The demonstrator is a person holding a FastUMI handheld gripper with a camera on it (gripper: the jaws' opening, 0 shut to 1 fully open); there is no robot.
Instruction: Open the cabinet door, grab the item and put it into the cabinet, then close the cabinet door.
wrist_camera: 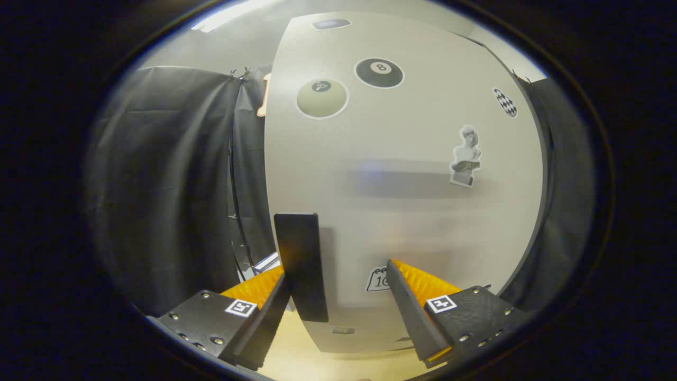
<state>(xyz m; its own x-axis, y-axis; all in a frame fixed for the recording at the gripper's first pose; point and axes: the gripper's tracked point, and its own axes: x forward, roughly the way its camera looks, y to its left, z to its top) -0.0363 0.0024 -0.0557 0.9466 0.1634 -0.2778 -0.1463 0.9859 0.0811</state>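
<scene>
Cabinet door (402,174) looks shut, its dark handle (300,264) sitting just inside the left finger (259,288). The gripper (336,283) has its jaws spread wide, pinching nothing. Only that one finger near it, so a pull could slip off sideways. Can't spot the item.
</scene>
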